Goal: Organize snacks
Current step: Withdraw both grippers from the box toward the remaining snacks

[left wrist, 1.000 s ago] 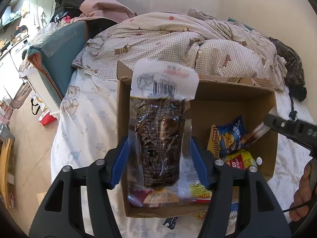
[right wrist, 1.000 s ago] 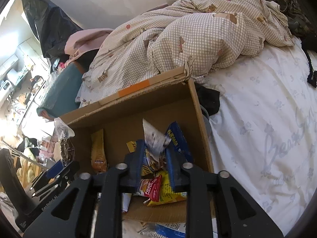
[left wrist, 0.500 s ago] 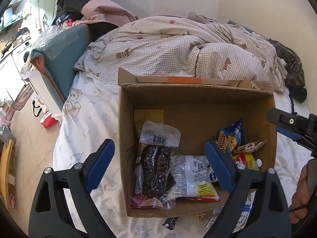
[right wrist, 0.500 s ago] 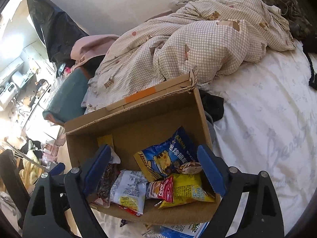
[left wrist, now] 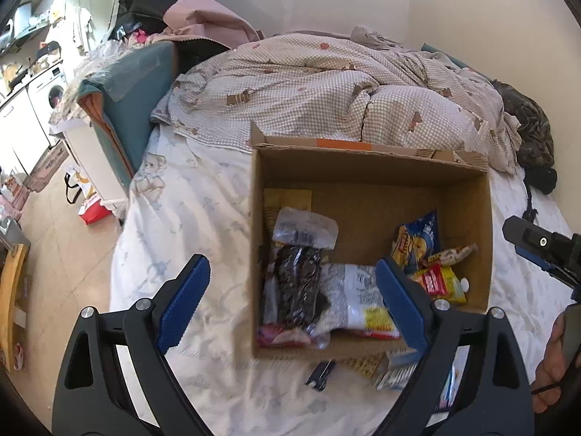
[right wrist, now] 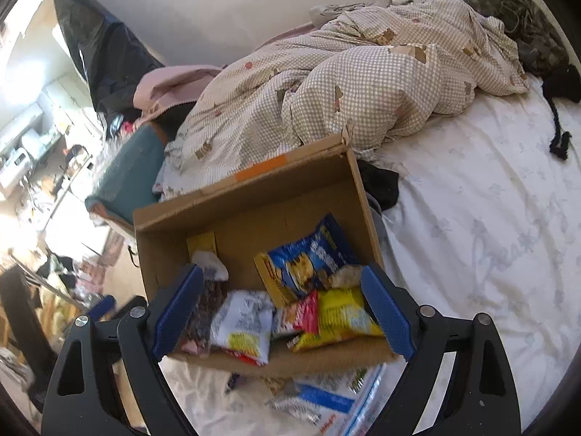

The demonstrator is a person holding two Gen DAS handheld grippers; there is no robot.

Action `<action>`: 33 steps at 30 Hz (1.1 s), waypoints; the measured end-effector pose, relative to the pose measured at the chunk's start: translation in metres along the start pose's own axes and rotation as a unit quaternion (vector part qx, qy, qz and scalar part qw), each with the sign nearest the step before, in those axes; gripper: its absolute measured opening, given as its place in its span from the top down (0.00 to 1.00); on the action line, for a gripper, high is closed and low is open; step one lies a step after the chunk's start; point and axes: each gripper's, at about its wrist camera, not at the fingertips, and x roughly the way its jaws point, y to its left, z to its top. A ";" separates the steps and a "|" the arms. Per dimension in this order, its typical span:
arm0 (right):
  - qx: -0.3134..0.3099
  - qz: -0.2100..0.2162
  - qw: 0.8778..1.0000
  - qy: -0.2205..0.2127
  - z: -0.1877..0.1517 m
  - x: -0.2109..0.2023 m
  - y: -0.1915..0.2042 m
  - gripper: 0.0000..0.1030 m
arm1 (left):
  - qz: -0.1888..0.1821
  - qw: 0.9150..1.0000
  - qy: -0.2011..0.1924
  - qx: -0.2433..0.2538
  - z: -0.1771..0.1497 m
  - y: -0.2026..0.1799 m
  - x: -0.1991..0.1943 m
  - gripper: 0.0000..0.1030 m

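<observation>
Now your left gripper (left wrist: 292,303) and right gripper (right wrist: 281,309) both gape empty, just opened, above the brown cardboard box (left wrist: 370,178) of snack packets.

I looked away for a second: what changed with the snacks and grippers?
Both grippers let go. The left gripper opened, dropping the dark snack bag into the cardboard box; the right gripper opened off its small packet. Both pulled back, empty. The box stayed put.
</observation>
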 end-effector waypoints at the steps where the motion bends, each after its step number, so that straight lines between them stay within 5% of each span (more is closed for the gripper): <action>1: -0.003 0.000 1.000 0.000 -0.003 -0.003 0.001 0.11 | 0.000 1.000 -0.002 0.000 -0.002 0.003 -0.006 0.12; 15: 0.062 -0.001 0.998 0.021 -0.046 -0.044 -0.023 0.11 | -0.001 0.999 0.005 -0.038 -0.039 0.031 -0.053 0.12; 21: 0.081 -0.010 0.996 0.024 -0.061 -0.060 -0.033 0.11 | 0.026 1.000 -0.001 0.001 -0.053 0.018 -0.062 0.12; 33: 0.108 -0.023 0.993 0.033 -0.081 -0.076 -0.054 0.11 | 0.011 0.999 0.032 -0.004 -0.082 0.012 -0.069 0.12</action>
